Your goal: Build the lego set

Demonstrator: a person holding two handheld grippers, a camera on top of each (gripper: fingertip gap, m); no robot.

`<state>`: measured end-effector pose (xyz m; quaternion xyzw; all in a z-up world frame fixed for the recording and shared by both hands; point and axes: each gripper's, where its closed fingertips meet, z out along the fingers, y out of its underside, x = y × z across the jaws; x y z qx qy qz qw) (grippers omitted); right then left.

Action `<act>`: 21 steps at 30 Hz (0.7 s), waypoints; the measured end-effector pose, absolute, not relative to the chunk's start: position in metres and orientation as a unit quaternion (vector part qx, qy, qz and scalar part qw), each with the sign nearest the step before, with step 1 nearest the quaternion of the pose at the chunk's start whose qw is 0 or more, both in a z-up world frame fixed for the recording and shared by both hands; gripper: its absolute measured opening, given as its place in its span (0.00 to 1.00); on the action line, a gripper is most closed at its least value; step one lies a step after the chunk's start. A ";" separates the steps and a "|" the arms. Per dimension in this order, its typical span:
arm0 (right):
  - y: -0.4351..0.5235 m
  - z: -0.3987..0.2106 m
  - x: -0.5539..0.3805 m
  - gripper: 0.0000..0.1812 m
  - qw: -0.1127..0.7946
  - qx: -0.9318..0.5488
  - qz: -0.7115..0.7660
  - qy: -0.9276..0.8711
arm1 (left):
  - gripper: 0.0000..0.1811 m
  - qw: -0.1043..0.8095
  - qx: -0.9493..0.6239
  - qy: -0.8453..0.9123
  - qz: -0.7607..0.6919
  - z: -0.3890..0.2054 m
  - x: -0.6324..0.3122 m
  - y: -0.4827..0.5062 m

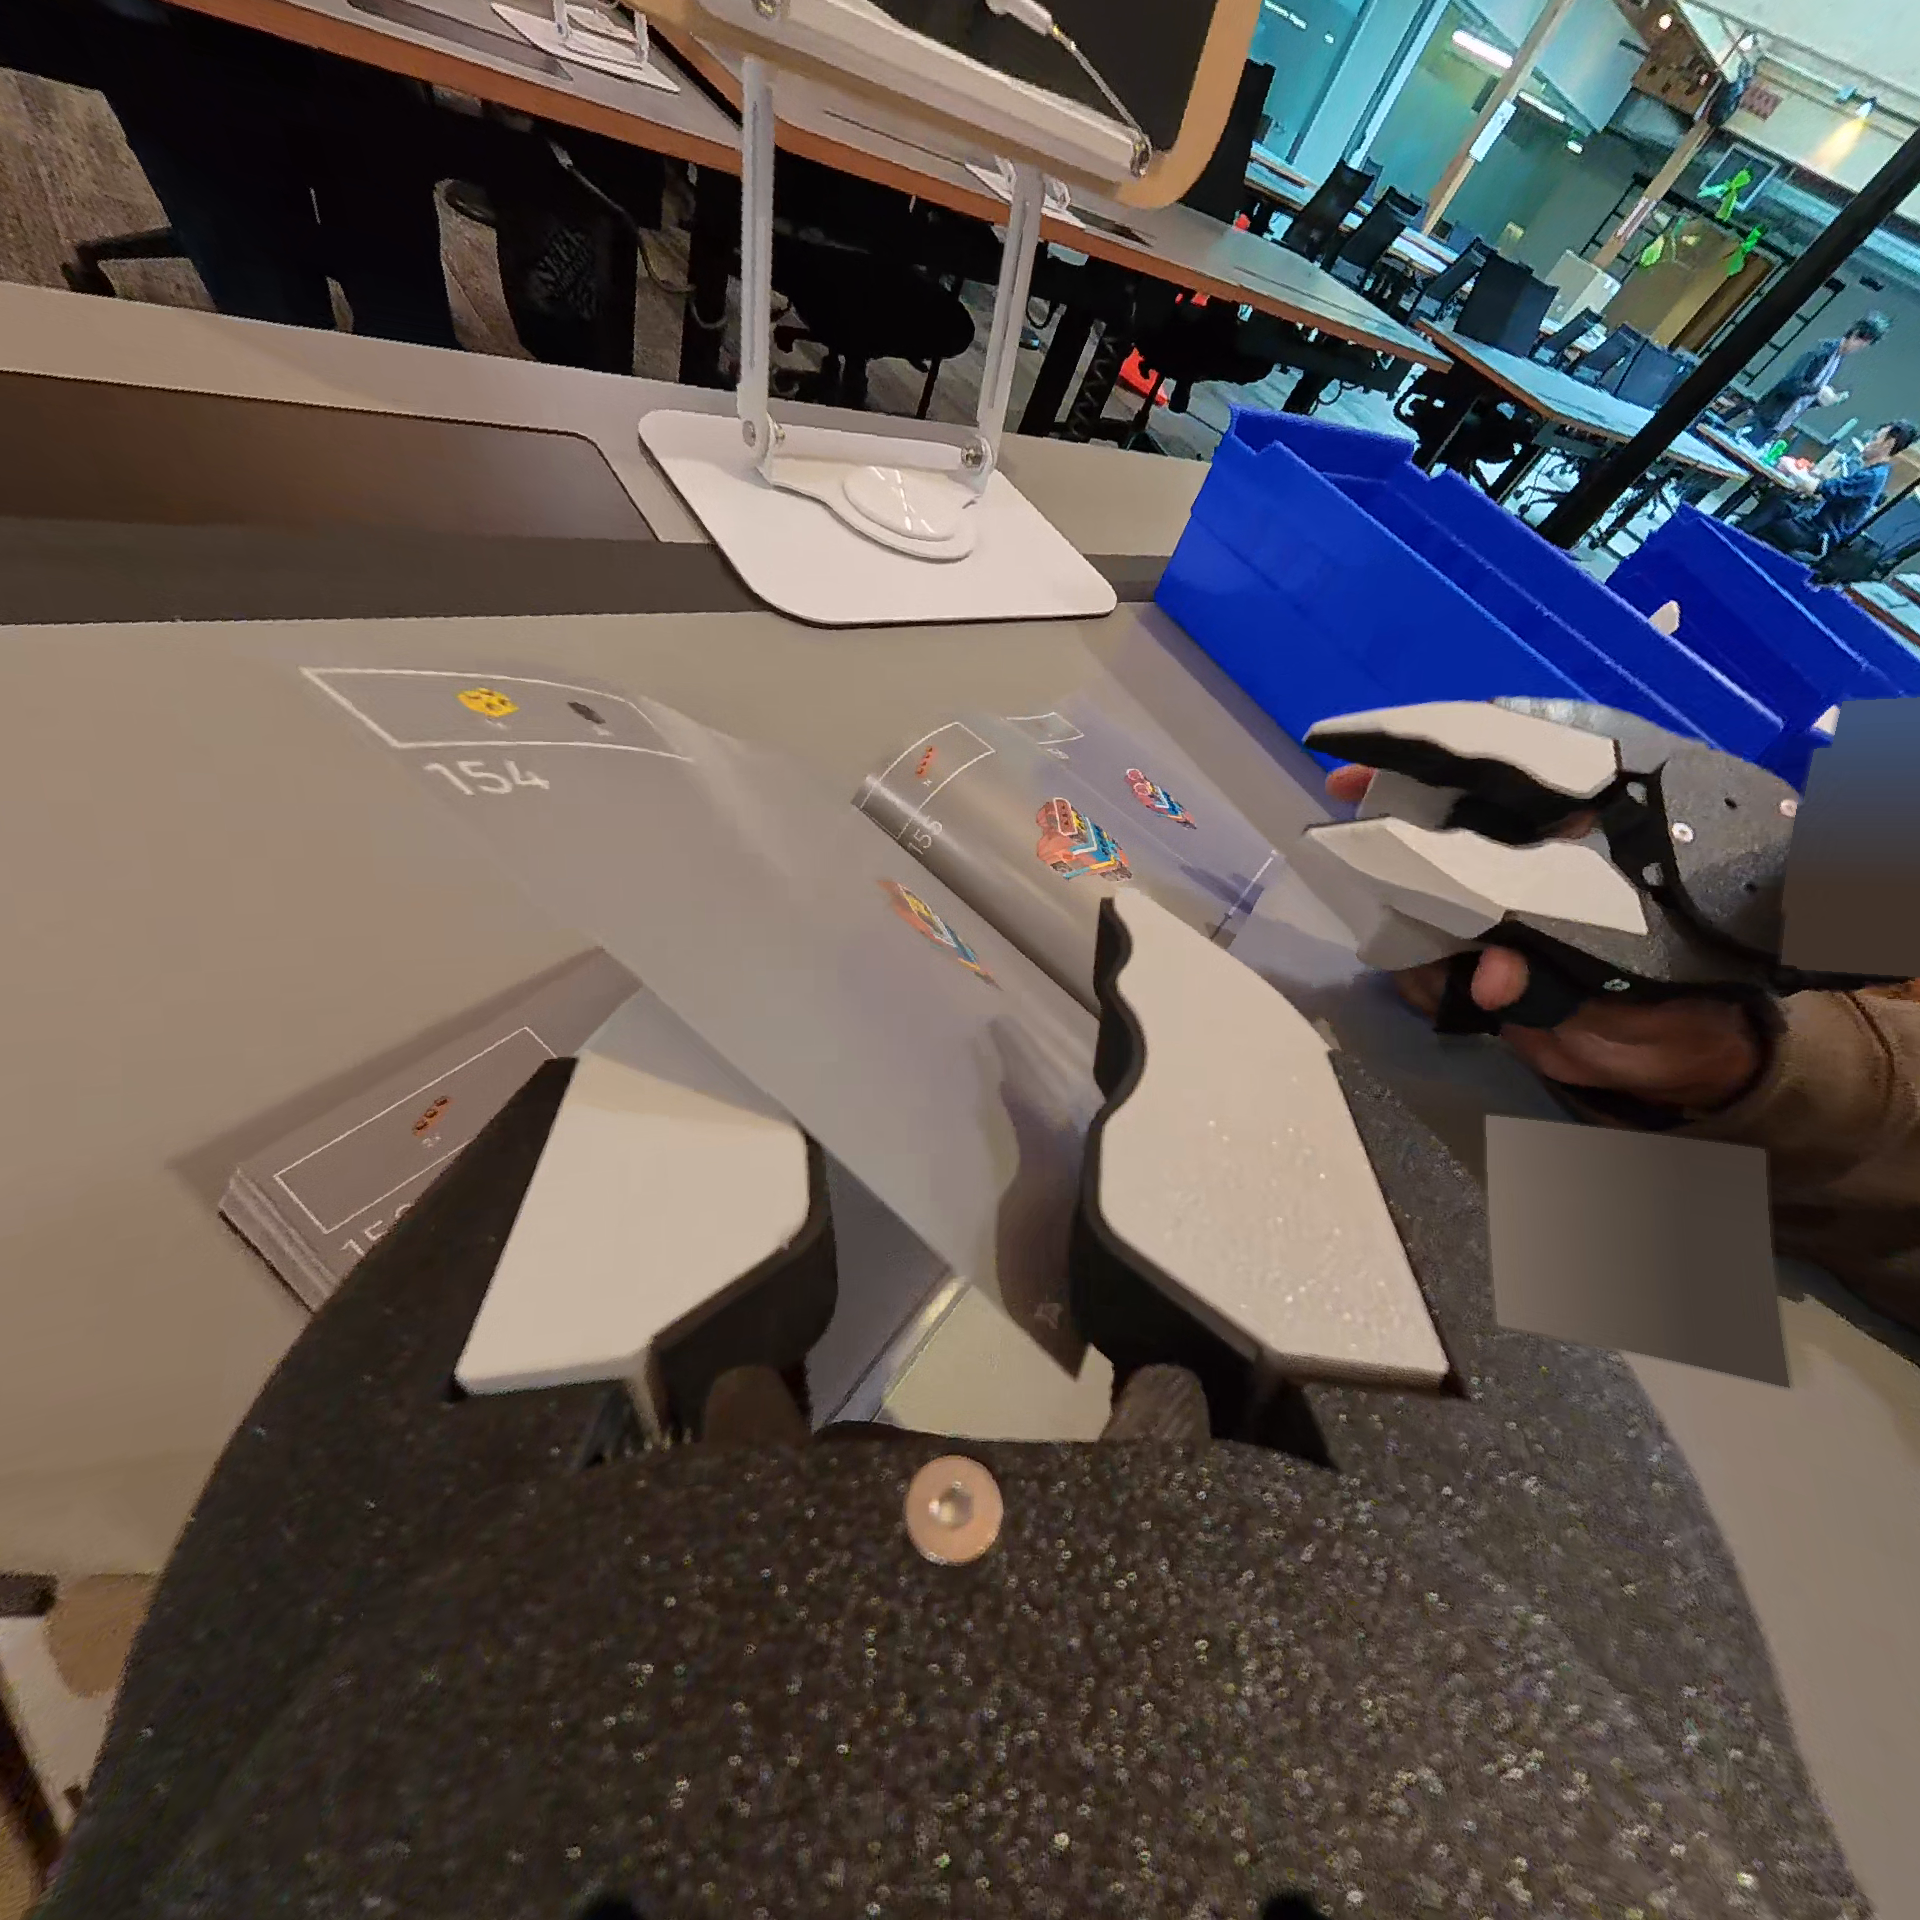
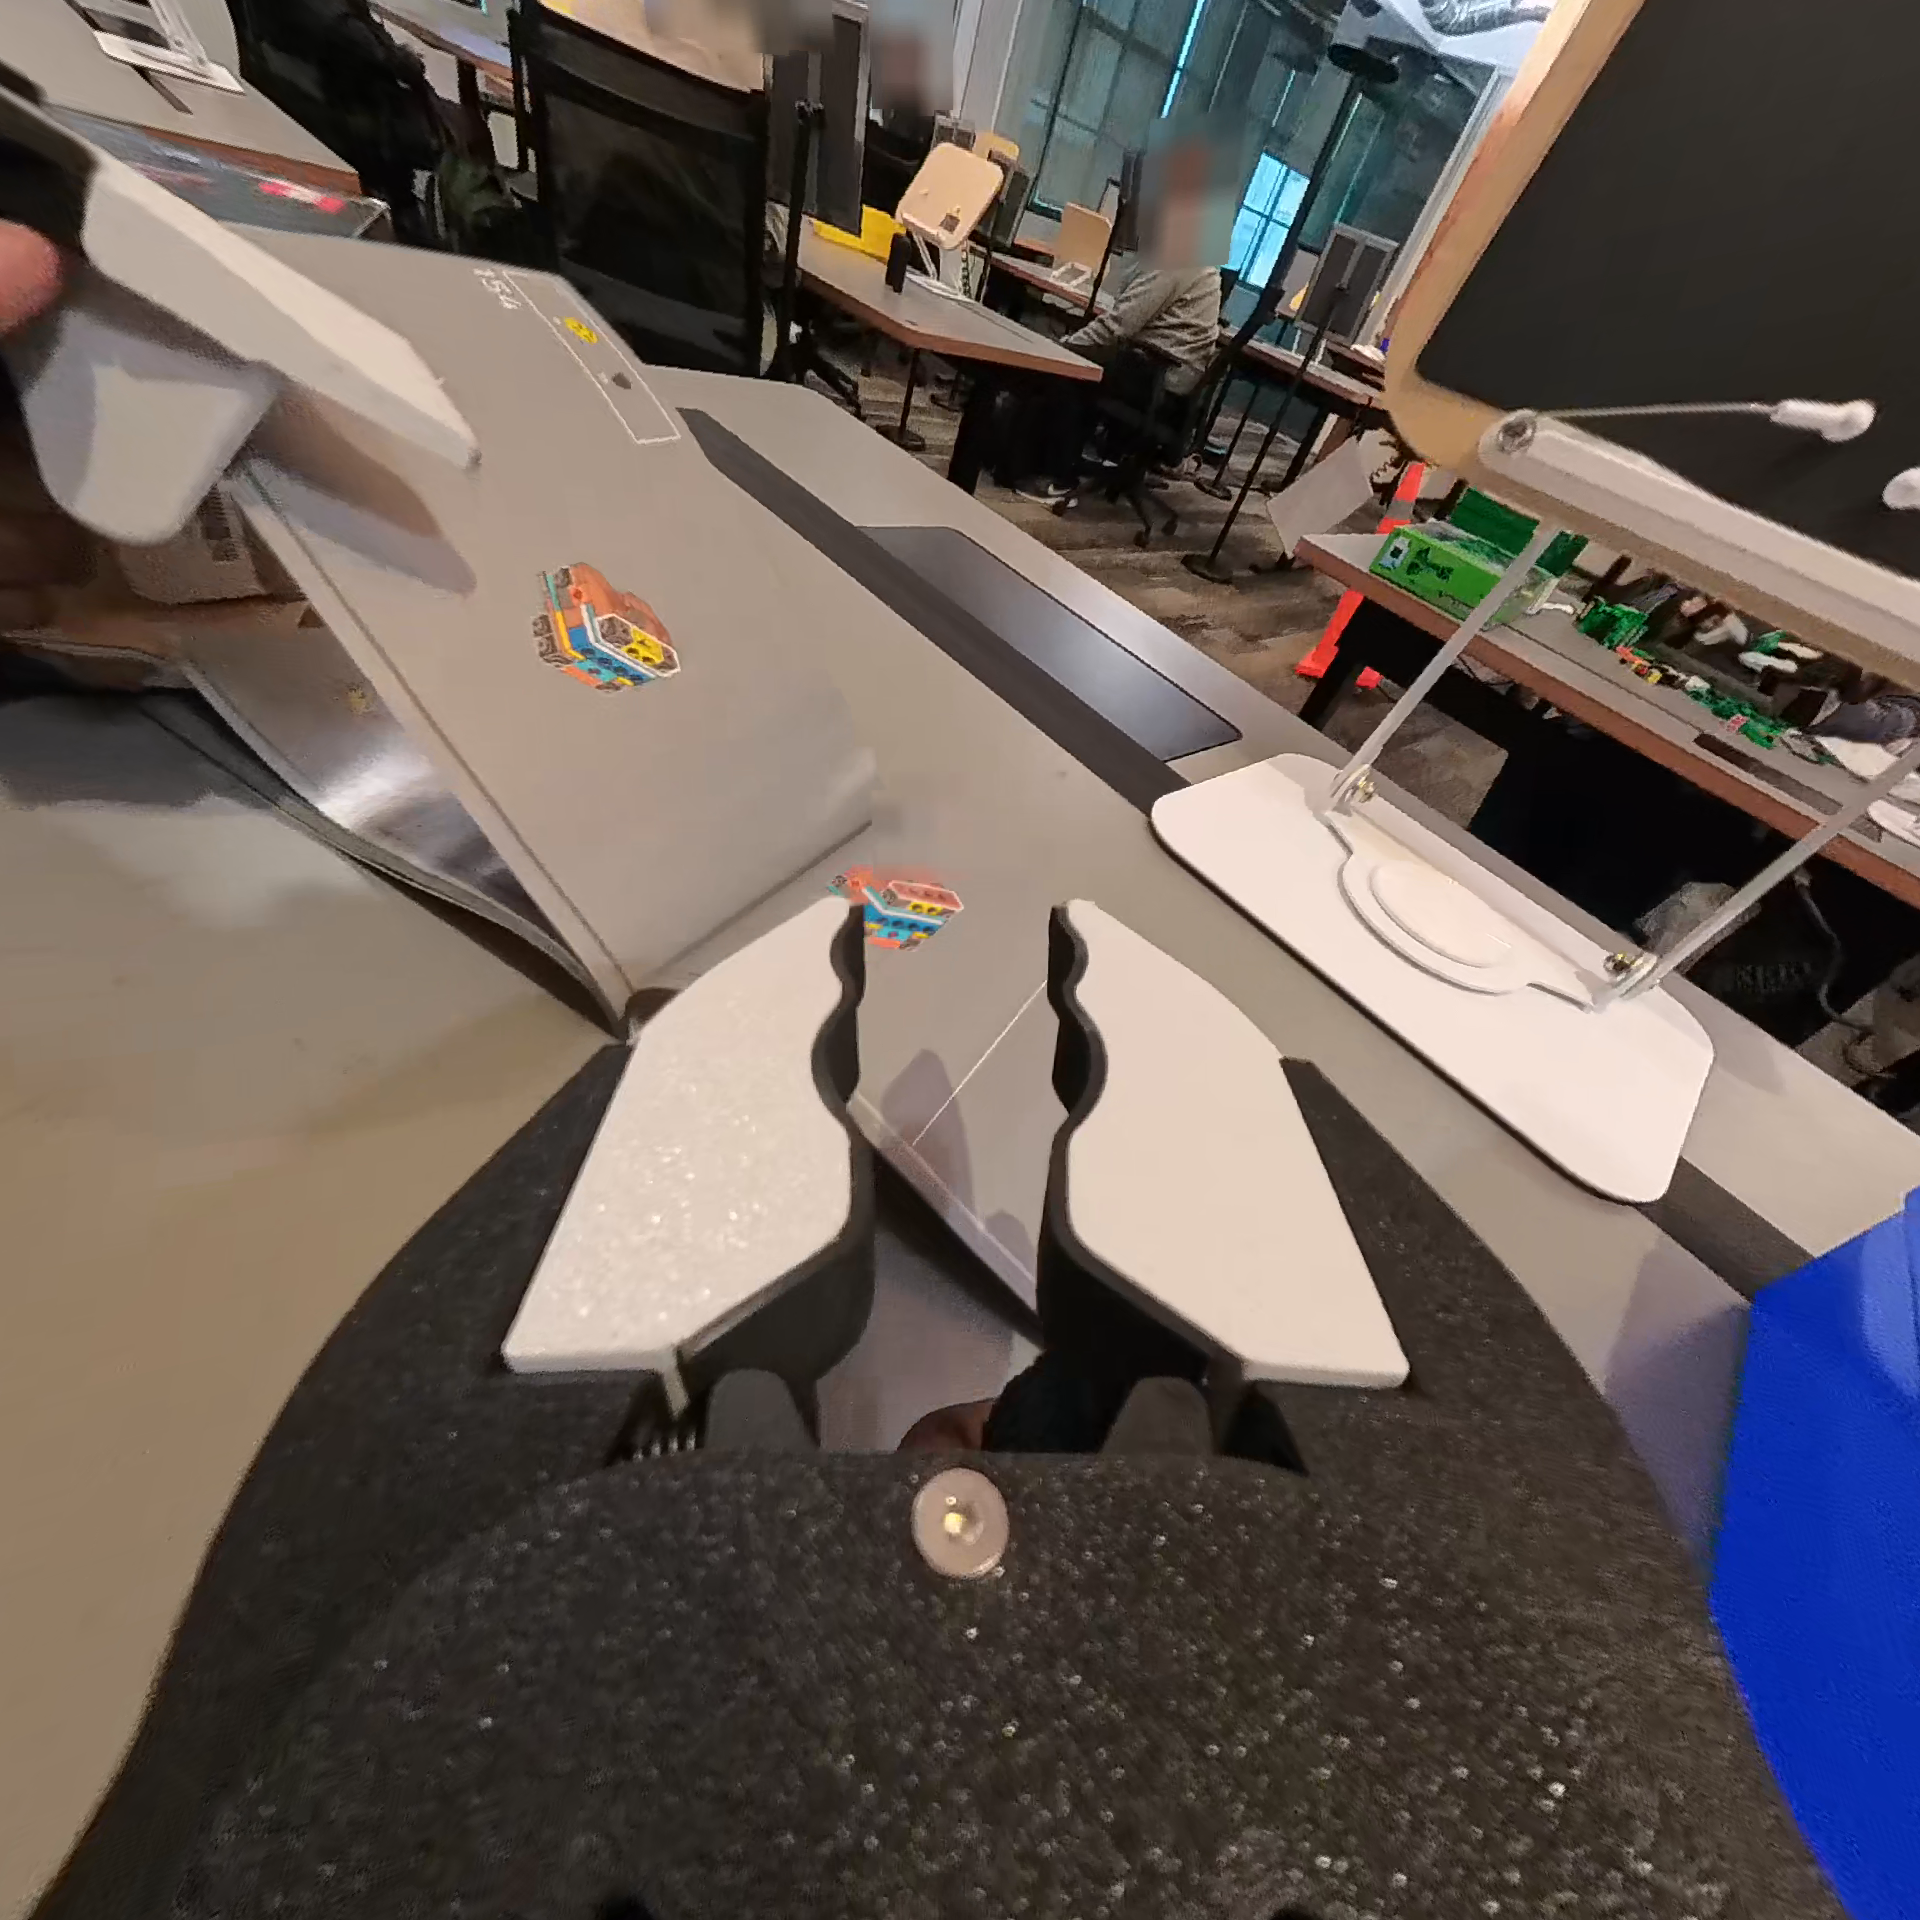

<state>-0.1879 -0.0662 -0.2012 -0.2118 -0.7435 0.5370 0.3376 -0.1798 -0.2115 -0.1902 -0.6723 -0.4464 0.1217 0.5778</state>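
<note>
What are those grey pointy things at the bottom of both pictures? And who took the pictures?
Those are grabbers, like big tweezers. A person holds one in each hand, and each has a camera looking out along its two fingers. One picture comes from the left gripper, the other from the right gripper. On the grey table lies an open Lego instruction booklet, with a white stand and a blue bin behind it. One page is lifted and runs between the left gripper's fingers, as if being turned. The right gripper is open and holds nothing.
</note>
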 end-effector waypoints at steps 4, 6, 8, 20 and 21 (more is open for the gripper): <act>-0.064 -0.205 -0.183 0.18 0.332 -0.216 0.540 -0.743 | 0.25 0.589 -0.653 -0.462 0.115 -0.186 -0.182 -0.220; -0.063 -0.204 -0.180 0.18 0.333 -0.217 0.543 -0.740 | 0.23 0.595 -0.643 -0.471 0.105 -0.185 -0.183 -0.224; -0.062 -0.203 -0.179 0.18 0.334 -0.216 0.544 -0.739 | 0.21 0.603 -0.633 -0.477 0.094 -0.184 -0.184 -0.226; -0.063 -0.203 -0.176 0.17 0.346 -0.203 0.542 -0.739 | 0.15 0.607 -0.621 -0.489 0.079 -0.188 -0.186 -0.230; -0.063 -0.203 -0.176 0.17 0.347 -0.202 0.541 -0.739 | 0.14 0.607 -0.621 -0.489 0.079 -0.189 -0.186 -0.230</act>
